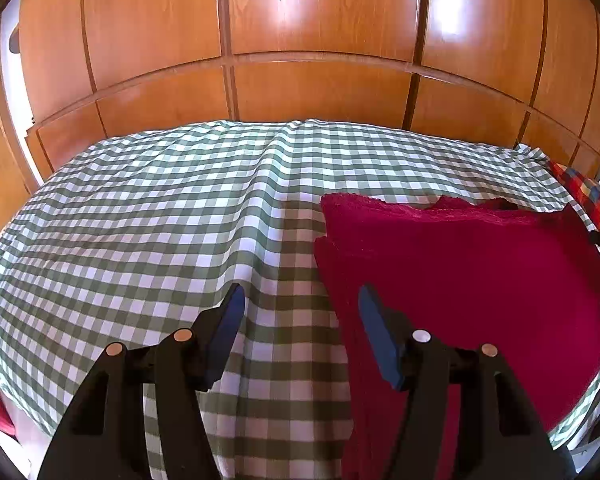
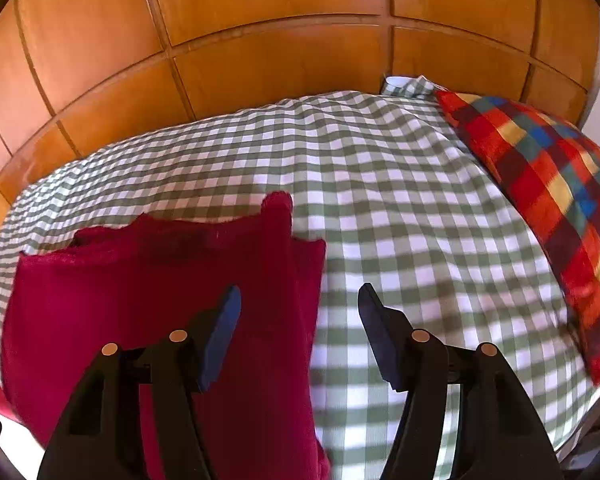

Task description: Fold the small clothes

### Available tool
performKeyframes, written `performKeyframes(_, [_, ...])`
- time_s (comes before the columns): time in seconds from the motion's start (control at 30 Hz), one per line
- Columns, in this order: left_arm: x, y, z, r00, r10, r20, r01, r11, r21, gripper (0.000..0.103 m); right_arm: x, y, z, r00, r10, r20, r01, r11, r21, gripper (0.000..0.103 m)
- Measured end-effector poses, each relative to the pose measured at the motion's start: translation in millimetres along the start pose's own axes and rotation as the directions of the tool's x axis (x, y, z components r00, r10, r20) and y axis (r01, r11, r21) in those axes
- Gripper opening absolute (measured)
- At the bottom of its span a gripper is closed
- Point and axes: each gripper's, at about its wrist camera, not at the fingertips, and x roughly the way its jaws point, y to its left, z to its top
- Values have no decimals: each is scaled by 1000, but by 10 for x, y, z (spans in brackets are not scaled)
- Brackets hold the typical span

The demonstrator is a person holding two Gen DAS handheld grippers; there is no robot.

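In the left wrist view, a bed covered with a green and white checked sheet is seen, with a brown wooden wall behind it. A dark red garment is laid flat on the right part of the sheet, and its near end is hung over the front edge of the bed. Its far edge is a bit rumpled. The left gripper is held wide, and nothing is caught between its blue pads. The right pad is placed over the left edge of the red garment, and the left pad over bare sheet; whether the cloth is touched cannot be told. A bit of a bright checked pillow is seen at the far right.

In the right wrist view, the same red garment is found on the left side of the sheet. The right gripper is also held wide, with nothing in it. Its left pad is placed over the red cloth, and its right pad over the sheet just beside the garment's right edge. The red, yellow and blue pillow is laid on the right side of the bed, apart from the garment. The wooden wall is seen behind.
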Motion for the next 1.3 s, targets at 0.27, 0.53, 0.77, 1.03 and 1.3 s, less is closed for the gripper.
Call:
performKeyframes(0.27, [169,-28,85,999,-30,-13,30,1000,8,59,254,37,163,999,-21,-31,21,1000,1,58])
performKeyframes(0.53, [449,9,208,984,-168,-54,163,983,-89,56,326,101,180,998,2,-56,-4,1000,-26,14])
performKeyframes(0.77, [600,-26,323,967,-247,-52,238,961,-142,54,381,95,226,997,15,-70,-16,1000,-7,14])
performKeyframes(1.03, [611,-19,307,960,-280,-8,275,947,-168,7,211,154,236,1000,-5,-22,4,999,-44,6])
performKeyframes(1.3, [349,-28,555,965,-238,108,251,959,-135,7,52,113,466,996,-36,80,34,999,19,6])
